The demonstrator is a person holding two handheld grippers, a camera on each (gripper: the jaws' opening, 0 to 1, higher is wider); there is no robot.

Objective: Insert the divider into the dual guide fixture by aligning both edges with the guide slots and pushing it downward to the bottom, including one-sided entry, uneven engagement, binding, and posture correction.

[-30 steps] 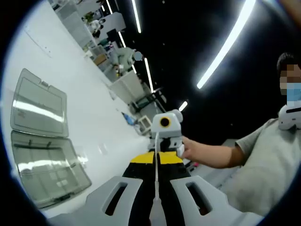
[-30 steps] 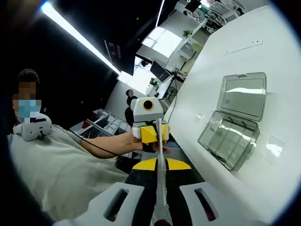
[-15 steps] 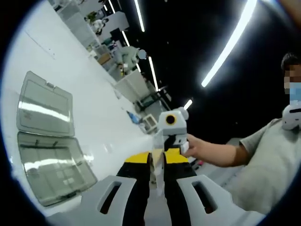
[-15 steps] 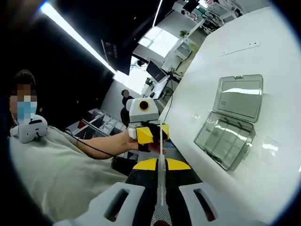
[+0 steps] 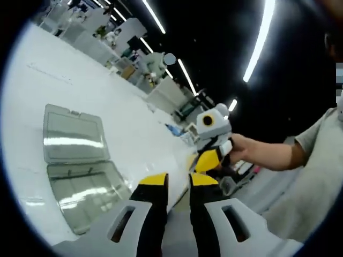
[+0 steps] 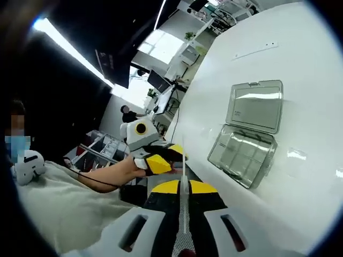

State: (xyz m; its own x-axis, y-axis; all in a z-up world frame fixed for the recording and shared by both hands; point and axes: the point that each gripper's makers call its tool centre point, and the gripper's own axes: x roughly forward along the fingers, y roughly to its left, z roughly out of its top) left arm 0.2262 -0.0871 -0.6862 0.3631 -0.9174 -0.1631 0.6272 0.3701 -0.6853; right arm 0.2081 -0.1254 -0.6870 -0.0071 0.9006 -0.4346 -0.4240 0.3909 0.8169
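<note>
Now, left gripper view: your left claw (image 5: 176, 184) stands with a narrow gap between its yellow-tipped jaws and nothing in it. Half a second ago the thin white divider sat between those jaws, and a second ago they were closed on it; you have let go on this side. Across the gap, your right claw (image 5: 210, 158) shows from the right with your hand (image 5: 247, 151) behind it. Down on the white bench (image 5: 64, 91) lies the clear fixture box (image 5: 80, 166), lid flung open, well apart from both claws.

Right gripper view: your right claw (image 6: 184, 188) is clamped on the divider (image 6: 183, 176), which stands edge-on as a thin white strip rising from between the jaws. The left claw (image 6: 158, 159) has drawn off to the side, its tips now beside the divider's upper end rather than on it. The box (image 6: 244, 139) lies beyond on the bench (image 6: 300, 80), lid open, ribbed tray nearer you; the slots are too small to make out.

Judgement: the handoff is done, one claw carries the piece, and insertion has not begun. Nothing stands between divider and box. The open lid is the only thing near the approach, so mind it.
</note>
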